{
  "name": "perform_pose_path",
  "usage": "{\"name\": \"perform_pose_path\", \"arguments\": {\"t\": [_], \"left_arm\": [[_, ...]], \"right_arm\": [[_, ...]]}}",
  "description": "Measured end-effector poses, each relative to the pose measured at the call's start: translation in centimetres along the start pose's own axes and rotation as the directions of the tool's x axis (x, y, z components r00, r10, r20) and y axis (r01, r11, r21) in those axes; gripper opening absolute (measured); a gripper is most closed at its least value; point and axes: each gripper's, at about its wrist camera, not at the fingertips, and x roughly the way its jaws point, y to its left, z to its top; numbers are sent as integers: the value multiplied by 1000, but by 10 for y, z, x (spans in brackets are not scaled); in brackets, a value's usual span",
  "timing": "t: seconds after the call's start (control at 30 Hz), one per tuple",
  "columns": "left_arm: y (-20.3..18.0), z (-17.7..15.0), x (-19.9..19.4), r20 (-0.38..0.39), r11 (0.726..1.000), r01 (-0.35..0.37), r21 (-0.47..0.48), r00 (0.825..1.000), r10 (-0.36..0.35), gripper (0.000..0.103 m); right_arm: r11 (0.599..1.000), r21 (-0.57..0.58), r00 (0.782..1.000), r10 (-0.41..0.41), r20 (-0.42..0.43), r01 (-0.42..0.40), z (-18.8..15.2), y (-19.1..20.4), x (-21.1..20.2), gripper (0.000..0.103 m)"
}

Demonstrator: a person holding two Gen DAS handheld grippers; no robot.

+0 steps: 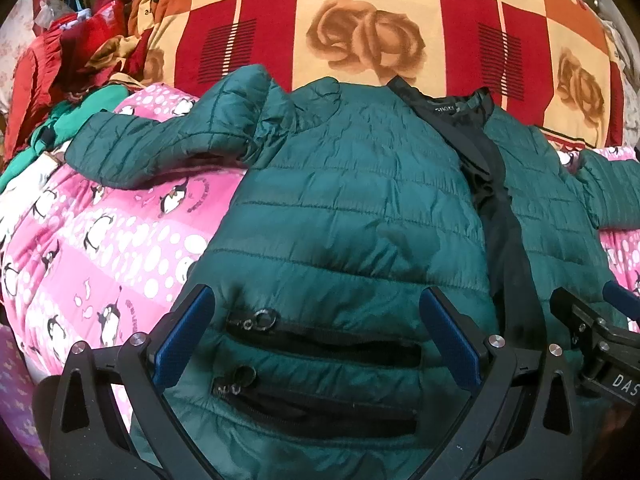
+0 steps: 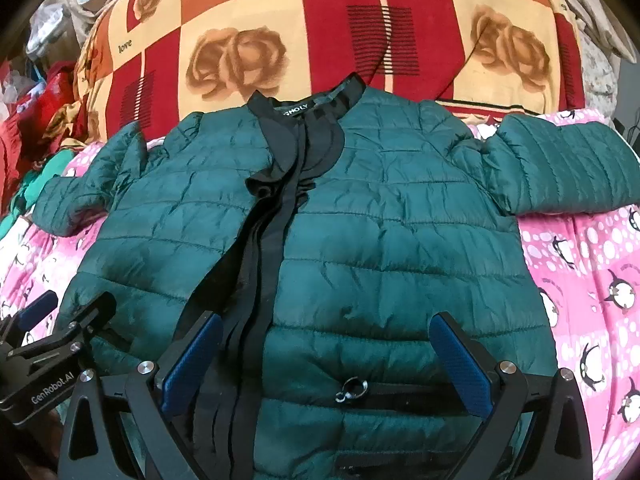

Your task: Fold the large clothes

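— Surface? 
— Pink penguin quilt (image 2: 580,280); green puffer jacket (image 2: 380,208) lies flat ahead of both my tongs.
— Tongs?
— Left gripper (image 1: 316,324) and right gripper (image 2: 326,352) both gape wide, holding nothing, over its hem.

I see the jacket (image 2: 360,220) lying flat on the quilt (image 2: 592,280) (sleeves spread left and right), the blanket (image 2: 320,20) behind its collar.

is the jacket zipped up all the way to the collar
No, the green jacket lies front up with its two front panels parted, the black lining showing between them from collar to hem.
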Motion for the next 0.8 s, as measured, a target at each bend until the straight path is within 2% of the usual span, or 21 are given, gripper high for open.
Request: {"name": "perform_pose_path", "arguments": {"t": [0.2,0.4,0.53,0.8], "left_arm": [[-1,13,9,-13,1000,13,-9,1000,-13,102],[2,25,16,-31,998,58,-35,998,-59,102],[5,36,16,-6,998,45,-36,999,-46,102],[12,52,23,-9,997,41,-70,999,-42,102]], "right_arm": [[1000,23,1000,11,-4,-11,8,-4,8,103],[1000,7,1000,3,4,-3,26,-4,16,103],[1000,3,999,9,34,-9,41,-3,18,103],[1000,-13,998,22,62,-22,67,2,32,103]]}}
